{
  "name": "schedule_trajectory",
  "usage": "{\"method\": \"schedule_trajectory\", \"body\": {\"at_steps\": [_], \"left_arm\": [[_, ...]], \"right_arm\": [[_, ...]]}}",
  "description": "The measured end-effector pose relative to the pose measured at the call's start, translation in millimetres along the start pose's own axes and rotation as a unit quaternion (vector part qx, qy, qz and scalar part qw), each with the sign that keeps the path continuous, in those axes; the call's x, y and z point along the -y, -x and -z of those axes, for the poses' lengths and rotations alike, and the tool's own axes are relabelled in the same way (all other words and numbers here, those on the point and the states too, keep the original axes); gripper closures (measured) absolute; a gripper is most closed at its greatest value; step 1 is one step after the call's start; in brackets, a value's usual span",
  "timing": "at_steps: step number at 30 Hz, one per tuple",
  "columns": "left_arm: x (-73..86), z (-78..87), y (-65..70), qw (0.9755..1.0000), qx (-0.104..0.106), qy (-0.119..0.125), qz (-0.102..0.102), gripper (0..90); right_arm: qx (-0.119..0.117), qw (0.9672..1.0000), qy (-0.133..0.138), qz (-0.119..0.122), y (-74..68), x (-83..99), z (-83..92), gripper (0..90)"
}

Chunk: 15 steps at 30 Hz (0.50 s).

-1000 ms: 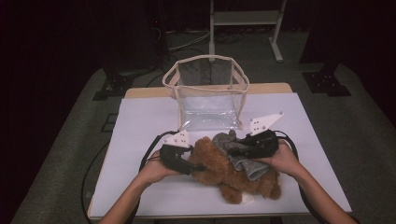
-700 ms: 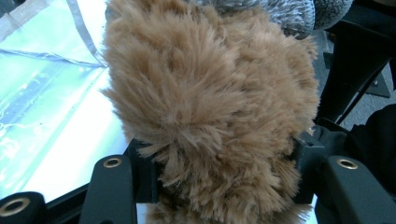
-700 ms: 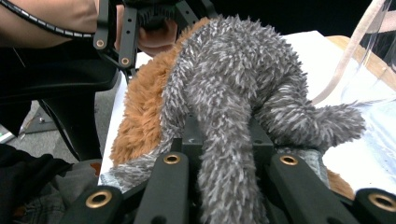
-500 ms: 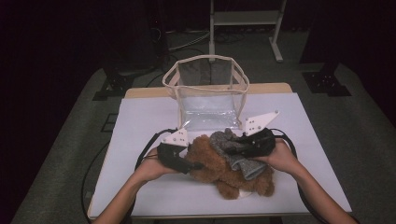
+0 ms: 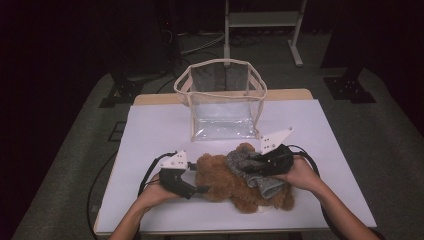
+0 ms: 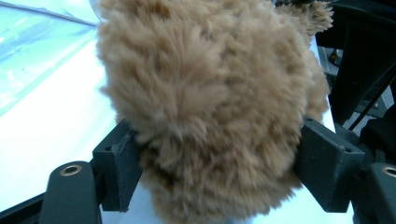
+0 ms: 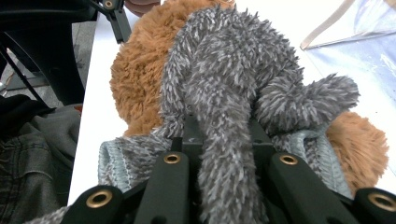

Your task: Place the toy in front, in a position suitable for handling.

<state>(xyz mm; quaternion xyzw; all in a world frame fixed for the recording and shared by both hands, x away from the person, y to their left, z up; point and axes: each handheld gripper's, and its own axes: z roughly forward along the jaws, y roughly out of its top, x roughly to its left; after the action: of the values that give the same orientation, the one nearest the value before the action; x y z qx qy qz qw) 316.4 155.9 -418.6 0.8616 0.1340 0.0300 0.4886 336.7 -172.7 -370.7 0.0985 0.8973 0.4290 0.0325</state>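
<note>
Brown plush bear (image 5: 235, 185) lies on the white table (image 5: 150, 130), before a clear bag (image 5: 222, 102), apparently empty.

High view: both grippers flank the bear. Left gripper view: the left gripper (image 6: 215, 158), jaws just widened, straddles shaggy fur, seemingly touching. Right gripper view: the right gripper (image 7: 224, 140) is clamped on the fuzzy grey garment (image 7: 233, 79).

The left claw (image 5: 202, 189) has dropped lower toward the desk (image 5: 150, 125) and its jaws have just been opening — the brown teddy bear (image 5: 225, 182) sits between them, fur brushing both pads. The bear has sunk too, its body now lying flatter and nearer the desk's near edge than a second ago.
</note>
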Motion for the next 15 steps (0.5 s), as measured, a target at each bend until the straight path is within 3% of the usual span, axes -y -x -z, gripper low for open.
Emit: {"method": "schedule_trajectory", "body": {"at_steps": [5,11,13,15], "left_arm": [[10.2,-6.8,-3.2,0.9997,0.007,-0.022,0.011,16.8],[10.6,-30.2,-3.9,0.9973,0.022,-0.067,0.019,7.8],[7.5,-33.6,-5.6,0.9971,0.026,-0.065,0.028,7.8],[5.1,-32.3,-8.2,0.9978,0.029,-0.052,0.030,16.2]], "right_arm": [[0.001,1.0000,0.003,-0.007,1.9,3.2,1.4,74.9],[0.000,1.0000,0.006,-0.008,1.9,5.4,2.6,74.9],[0.000,0.9999,0.007,-0.010,1.7,5.8,2.9,74.9],[0.000,0.9999,0.009,-0.012,1.8,5.9,3.0,74.9]]}}
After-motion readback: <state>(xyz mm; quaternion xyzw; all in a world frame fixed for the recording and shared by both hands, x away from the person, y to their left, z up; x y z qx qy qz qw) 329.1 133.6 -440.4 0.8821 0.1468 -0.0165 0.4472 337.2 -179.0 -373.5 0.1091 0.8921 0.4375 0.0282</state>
